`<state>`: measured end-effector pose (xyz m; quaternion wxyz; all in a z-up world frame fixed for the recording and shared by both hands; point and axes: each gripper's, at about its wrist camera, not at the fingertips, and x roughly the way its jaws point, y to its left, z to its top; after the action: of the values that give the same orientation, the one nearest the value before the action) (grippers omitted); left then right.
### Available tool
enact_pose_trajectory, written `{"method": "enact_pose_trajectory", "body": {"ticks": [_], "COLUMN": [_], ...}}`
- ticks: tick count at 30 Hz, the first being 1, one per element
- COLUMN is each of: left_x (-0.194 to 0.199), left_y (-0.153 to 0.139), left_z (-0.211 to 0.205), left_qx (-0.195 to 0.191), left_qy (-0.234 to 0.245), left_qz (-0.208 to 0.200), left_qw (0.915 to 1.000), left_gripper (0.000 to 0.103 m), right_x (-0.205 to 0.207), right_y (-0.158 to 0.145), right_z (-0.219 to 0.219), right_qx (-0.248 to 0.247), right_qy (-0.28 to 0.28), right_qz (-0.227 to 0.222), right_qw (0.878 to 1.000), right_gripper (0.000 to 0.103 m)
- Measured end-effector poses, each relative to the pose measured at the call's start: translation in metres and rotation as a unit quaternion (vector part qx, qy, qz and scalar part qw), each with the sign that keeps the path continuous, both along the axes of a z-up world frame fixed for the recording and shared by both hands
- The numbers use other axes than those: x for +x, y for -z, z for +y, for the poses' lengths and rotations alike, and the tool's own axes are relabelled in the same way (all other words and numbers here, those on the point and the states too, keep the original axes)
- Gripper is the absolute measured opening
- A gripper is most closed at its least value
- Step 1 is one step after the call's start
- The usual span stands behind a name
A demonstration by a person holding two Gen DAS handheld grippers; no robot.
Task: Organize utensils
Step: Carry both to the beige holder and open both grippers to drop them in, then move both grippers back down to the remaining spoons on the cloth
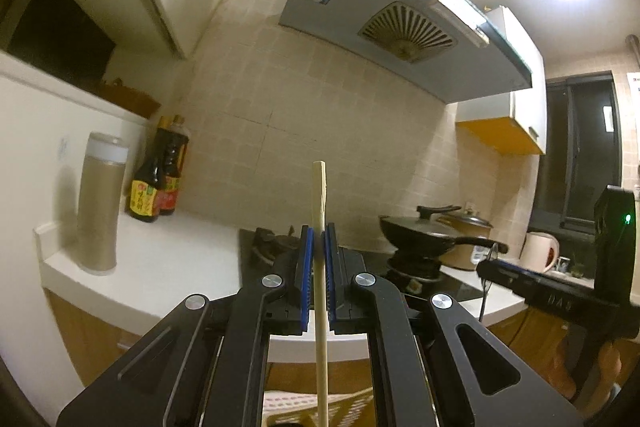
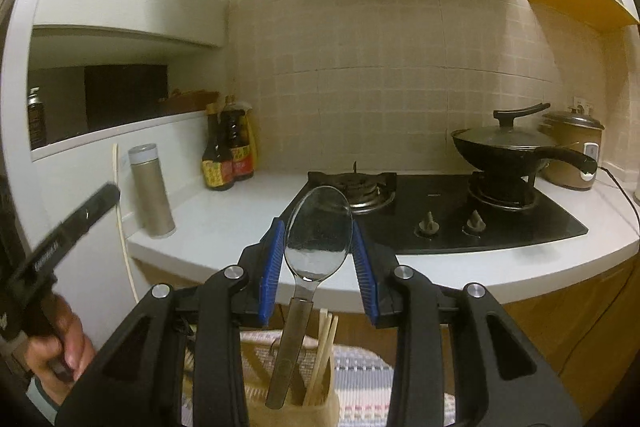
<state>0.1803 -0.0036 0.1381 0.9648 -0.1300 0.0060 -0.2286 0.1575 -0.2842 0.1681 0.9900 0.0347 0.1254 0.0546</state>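
Note:
My left gripper point(image 1: 319, 233) is shut on a pale wooden chopstick point(image 1: 320, 307), which stands upright between the blue pads and sticks out above and below them. My right gripper point(image 2: 318, 227) is shut on a metal spoon point(image 2: 316, 251); its bowl is up between the pads and its handle hangs down. Under the spoon stands a tan utensil holder point(image 2: 320, 417) with several chopsticks point(image 2: 326, 343) in it. Each gripper shows in the other's view: the right gripper point(image 1: 490, 265) with the spoon at the right, the left gripper point(image 2: 110, 193) with its chopstick point(image 2: 120, 219) at the left.
A white counter point(image 2: 224, 223) carries a metal canister point(image 2: 152, 187) and two sauce bottles point(image 2: 226, 163). Beside them is a black gas hob point(image 2: 440, 207) with a lidded wok point(image 2: 508, 147), then a rice cooker point(image 2: 572, 155). A range hood point(image 1: 400, 27) hangs overhead. A woven striped mat point(image 2: 360, 379) lies below.

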Motion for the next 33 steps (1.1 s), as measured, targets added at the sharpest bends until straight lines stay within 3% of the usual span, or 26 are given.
{"method": "enact_pose_trajectory", "body": {"ticks": [11,17,26,27,29,31,33], "left_x": [0.026,0.03,0.012,0.009,0.004,-0.002,-0.011], "left_y": [0.046,0.057,0.061,0.06,0.06,0.058,0.054], "left_z": [0.007,0.009,0.011,0.012,0.013,0.016,0.018], "left_qx": [0.006,0.009,0.02,0.024,0.026,0.026,0.029], "left_qy": [-0.008,-0.002,0.028,0.033,0.041,0.048,0.048], "left_qz": [0.022,0.037,0.046,0.047,0.051,0.057,0.059], "left_qw": [0.9997,0.9993,0.9983,0.9981,0.9975,0.9969,0.9967], "left_gripper": [0.004,0.004,0.004,0.006,0.021,0.033,0.037], "right_x": [0.035,0.032,0.019,0.016,0.009,0.002,-0.01], "right_y": [0.042,0.06,0.074,0.074,0.074,0.074,0.073], "right_z": [0.009,0.017,0.01,0.01,0.008,0.009,0.007], "right_qx": [-0.008,-0.038,-0.018,-0.016,-0.017,-0.021,-0.02], "right_qy": [0.015,0.019,-0.01,-0.018,-0.022,-0.026,-0.027], "right_qz": [0.03,0.033,0.062,0.069,0.077,0.084,0.085], "right_qw": [0.999,0.999,0.998,0.997,0.997,0.996,0.996], "right_gripper": [0.031,0.031,0.032,0.032,0.034,0.056,0.059]}}
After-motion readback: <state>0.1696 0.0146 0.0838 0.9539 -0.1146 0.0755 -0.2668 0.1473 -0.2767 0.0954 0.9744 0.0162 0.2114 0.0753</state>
